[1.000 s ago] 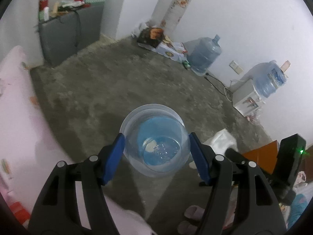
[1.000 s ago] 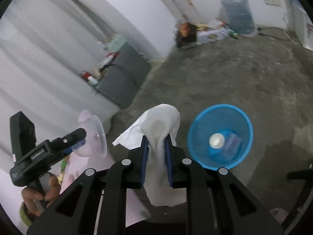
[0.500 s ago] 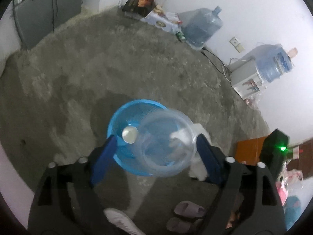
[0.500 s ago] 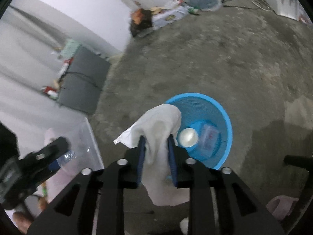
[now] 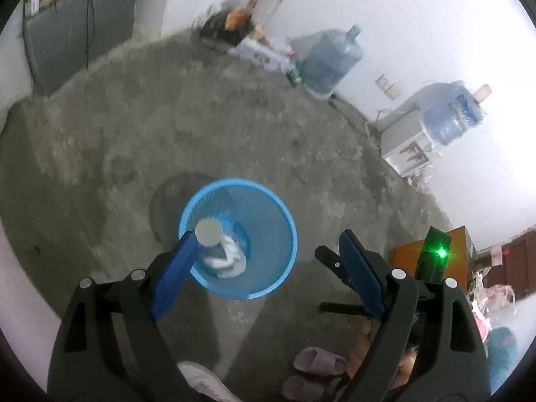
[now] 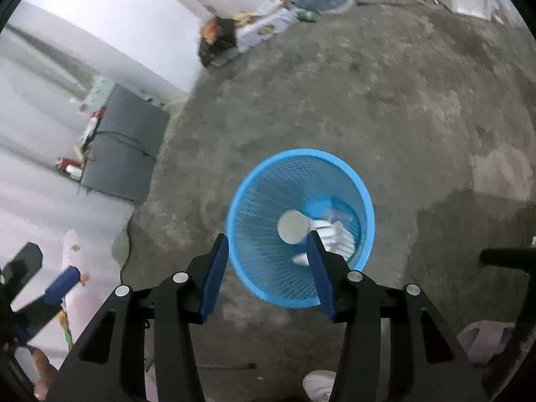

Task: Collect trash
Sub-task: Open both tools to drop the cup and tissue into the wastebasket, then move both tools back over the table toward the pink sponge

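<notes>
1. Blue mesh plastic forms the wastebasket (image 5: 238, 238), which stands on the bare concrete floor (image 5: 167, 134) below both grippers.
2. The left gripper (image 5: 264, 251) hangs over the near rim of the wastebasket. Its jaws have just been opening and now stand wide apart with nothing between them.
3. The collected trash lies at the bottom of the wastebasket: a white crumpled tissue (image 5: 227, 254) beside a container with a pale round lid (image 5: 208, 232). A clear plastic cup may lie there too; blur prevents confirmation.
4. The right gripper (image 6: 268, 251) points down at the same wastebasket. Its jaws have just been opening and are apart and empty; the tissue shows past its right finger, inside the basket.
5. The lilac slippers (image 5: 318, 361) and the person's white shoe (image 5: 201, 382) are close to the base of the wastebasket.
6. Risk: the wastebasket is judged light. Contact from a finger on the rim during withdrawal, or from a foot, could tip it and spill the contents.
7. Risk: the two grippers work close together and could collide as they lift away.
</notes>
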`<state>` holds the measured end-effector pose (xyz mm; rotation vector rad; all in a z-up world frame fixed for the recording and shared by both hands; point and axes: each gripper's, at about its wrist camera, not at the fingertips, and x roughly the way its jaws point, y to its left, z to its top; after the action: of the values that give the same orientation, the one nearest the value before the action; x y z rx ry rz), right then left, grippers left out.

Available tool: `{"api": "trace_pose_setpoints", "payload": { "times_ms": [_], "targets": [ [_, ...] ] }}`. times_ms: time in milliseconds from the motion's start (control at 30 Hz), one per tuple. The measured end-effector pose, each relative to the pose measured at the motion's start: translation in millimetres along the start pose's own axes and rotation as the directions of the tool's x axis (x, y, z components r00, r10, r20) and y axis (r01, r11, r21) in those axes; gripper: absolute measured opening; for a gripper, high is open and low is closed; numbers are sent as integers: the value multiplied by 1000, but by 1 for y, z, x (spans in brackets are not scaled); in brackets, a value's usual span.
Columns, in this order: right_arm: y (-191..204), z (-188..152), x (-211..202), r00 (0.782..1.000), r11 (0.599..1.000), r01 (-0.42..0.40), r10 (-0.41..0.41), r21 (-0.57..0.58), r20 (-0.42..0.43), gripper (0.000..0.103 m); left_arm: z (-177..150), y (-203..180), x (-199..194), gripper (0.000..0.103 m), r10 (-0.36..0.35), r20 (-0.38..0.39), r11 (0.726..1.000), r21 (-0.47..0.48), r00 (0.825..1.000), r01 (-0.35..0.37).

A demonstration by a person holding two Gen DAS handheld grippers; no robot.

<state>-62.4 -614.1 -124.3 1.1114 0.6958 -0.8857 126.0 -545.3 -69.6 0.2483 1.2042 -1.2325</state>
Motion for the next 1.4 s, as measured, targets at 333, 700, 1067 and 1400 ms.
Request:
{"api": "trace_pose_setpoints", "payload": {
  "times_ms": [333,700,1067,1400],
  "targets": [
    [75,-23,-80,992,968,-69,91,-242,83,71,-49,-16,-136,87,-15,176,998,66,984,3],
    [153,-75,-136,981,871,-70,147,-487,123,85,-139,4,-264,90,123,300,989,42,946,-141],
    [198,-126,-151,957,776,-258,289,-576,-40,85,-257,83,-390,94,436,445,900,-239,782,-366],
    [264,-187,-143,887,637,-460,367,-619,-281,85,-355,156,-458,94,681,364,690,-609,636,-391]
  ]
}}
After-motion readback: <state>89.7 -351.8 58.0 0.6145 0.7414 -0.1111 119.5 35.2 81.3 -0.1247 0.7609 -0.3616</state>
